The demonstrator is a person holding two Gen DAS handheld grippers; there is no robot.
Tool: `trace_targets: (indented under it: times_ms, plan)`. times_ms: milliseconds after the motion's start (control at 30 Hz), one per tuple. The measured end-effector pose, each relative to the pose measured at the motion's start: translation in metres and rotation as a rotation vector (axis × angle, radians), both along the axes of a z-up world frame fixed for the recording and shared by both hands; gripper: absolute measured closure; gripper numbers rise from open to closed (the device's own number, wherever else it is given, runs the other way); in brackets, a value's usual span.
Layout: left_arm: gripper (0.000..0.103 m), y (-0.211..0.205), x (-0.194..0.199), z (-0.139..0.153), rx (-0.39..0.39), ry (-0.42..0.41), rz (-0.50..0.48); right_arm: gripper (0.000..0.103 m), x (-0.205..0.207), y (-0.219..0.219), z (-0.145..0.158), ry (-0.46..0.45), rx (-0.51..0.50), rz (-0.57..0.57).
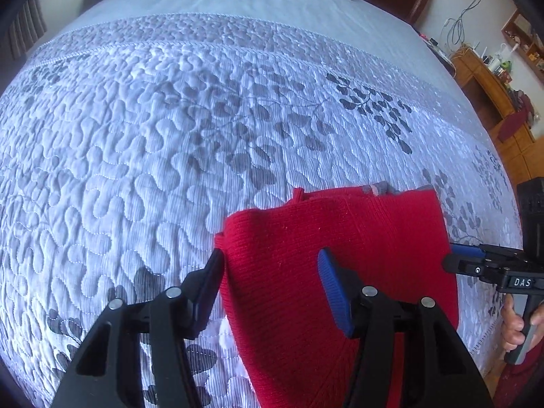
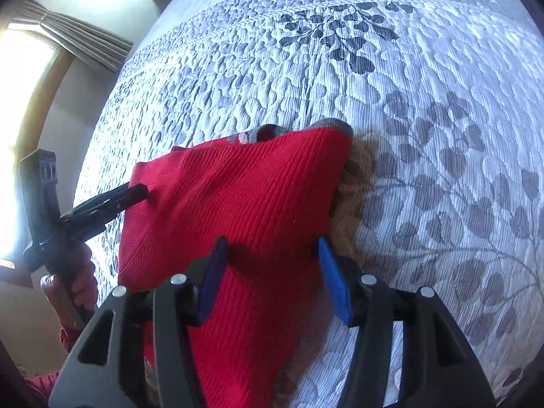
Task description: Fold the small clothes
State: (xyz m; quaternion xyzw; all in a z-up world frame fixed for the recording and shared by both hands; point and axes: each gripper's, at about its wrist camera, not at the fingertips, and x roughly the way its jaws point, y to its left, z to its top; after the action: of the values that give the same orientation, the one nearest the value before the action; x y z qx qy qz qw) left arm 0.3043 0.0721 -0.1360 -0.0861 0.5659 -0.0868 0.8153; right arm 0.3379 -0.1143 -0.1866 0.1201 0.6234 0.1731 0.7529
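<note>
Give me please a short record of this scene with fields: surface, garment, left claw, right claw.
surface: bed with quilted leaf-pattern cover
garment: red knit garment, folded flat on the cover; grey cloth shows at its far edge
left claw: open, over the garment's left edge, pads not pressing
right claw: open, over the garment's right edge, holding nothing

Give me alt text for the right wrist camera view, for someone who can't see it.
A folded red knit garment lies on a grey-blue quilted bedspread with a leaf pattern. The right gripper hangs open over its near edge, and the left gripper reaches in from the left.
</note>
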Motion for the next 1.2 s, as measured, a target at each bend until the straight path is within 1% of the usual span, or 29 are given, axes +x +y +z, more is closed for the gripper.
trace_targets:
  times_ms: [67,133,167,200,233,300,367,533,700,833,900,967,1033,1133,1200]
  plan:
    - [0.053,0.001,0.000,0.000,-0.008,-0.002,0.003,0.048,0.000,0.000,0.001,-0.008,0.000,0.005]
    - [0.058,0.001,0.000,0.000,-0.012,-0.007,0.007,0.048,0.001,-0.001,0.002,-0.012,0.004,0.009]
    - [0.065,0.002,0.001,-0.001,-0.018,-0.008,0.012,0.048,0.002,-0.001,0.001,-0.012,0.003,0.008]
    - [0.078,0.003,0.001,-0.002,-0.026,-0.008,0.018,0.048,0.002,-0.001,0.001,-0.013,-0.001,0.007]
    - [0.083,0.005,0.002,-0.005,-0.039,-0.004,0.028,0.048,0.003,0.000,0.001,-0.014,-0.005,0.006]
    - [0.089,0.008,0.003,-0.008,-0.047,-0.002,0.039,0.048,0.002,0.001,0.001,-0.018,-0.008,0.011]
    - [0.092,0.008,0.002,-0.008,-0.048,-0.007,0.041,0.048,0.002,0.002,0.002,-0.024,-0.014,0.017]
    - [0.094,0.004,0.000,-0.003,-0.030,-0.028,0.039,0.048,0.004,0.000,0.000,-0.020,-0.014,0.009]
    - [0.095,0.012,0.000,-0.002,-0.062,-0.030,0.077,0.048,0.004,-0.001,-0.001,-0.023,-0.012,0.005]
    - [0.095,0.027,0.001,-0.001,-0.087,-0.038,0.134,0.048,0.005,-0.004,0.000,-0.029,-0.007,-0.007]
    - [0.095,0.036,0.003,-0.005,-0.097,-0.031,0.161,0.048,0.007,-0.006,0.001,-0.030,-0.004,-0.012]
    - [0.095,0.042,0.006,-0.017,-0.111,-0.005,0.177,0.047,0.009,-0.008,0.000,-0.025,-0.025,-0.015]
    - [0.095,0.041,0.008,-0.028,-0.125,0.019,0.179,0.044,0.011,-0.010,-0.002,-0.012,-0.024,-0.021]
    - [0.094,0.039,0.009,-0.021,-0.144,0.006,0.158,0.043,0.014,-0.010,-0.001,-0.006,-0.023,-0.027]
    - [0.089,0.042,0.010,-0.016,-0.163,-0.008,0.163,0.041,0.018,-0.009,-0.001,0.007,-0.017,-0.034]
